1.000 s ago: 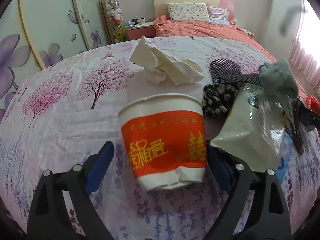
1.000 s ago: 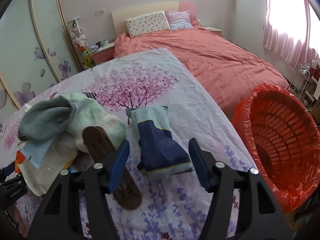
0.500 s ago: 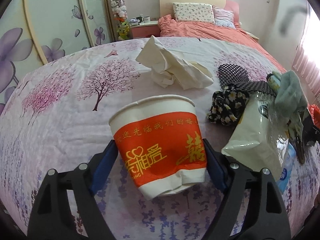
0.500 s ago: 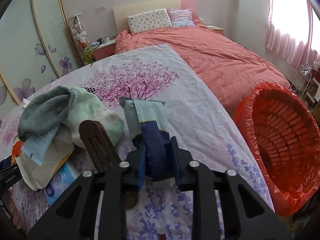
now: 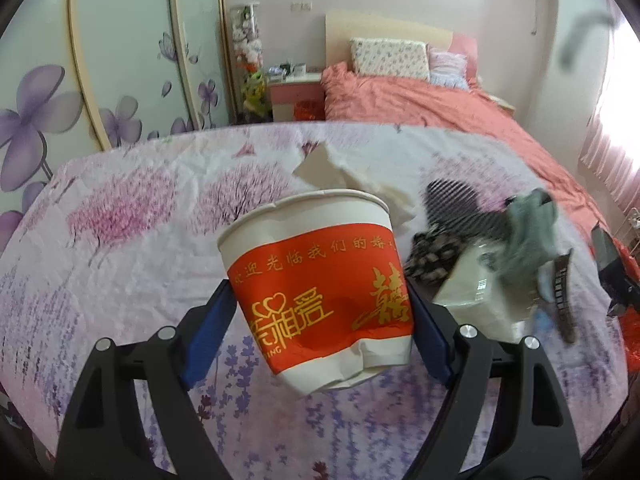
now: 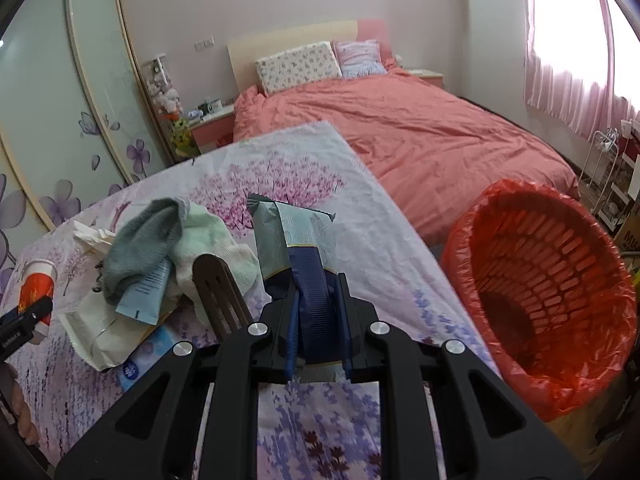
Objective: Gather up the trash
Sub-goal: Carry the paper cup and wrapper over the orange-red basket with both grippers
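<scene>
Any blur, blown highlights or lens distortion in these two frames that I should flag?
Left wrist: the cup is sharp, but the clutter pile at right is motion-smeared; the window edge glares. Right wrist: sharp on the wrapper and bin, but the window is blown out white. Both views show fisheye bending and dark corner vignetting.
</scene>
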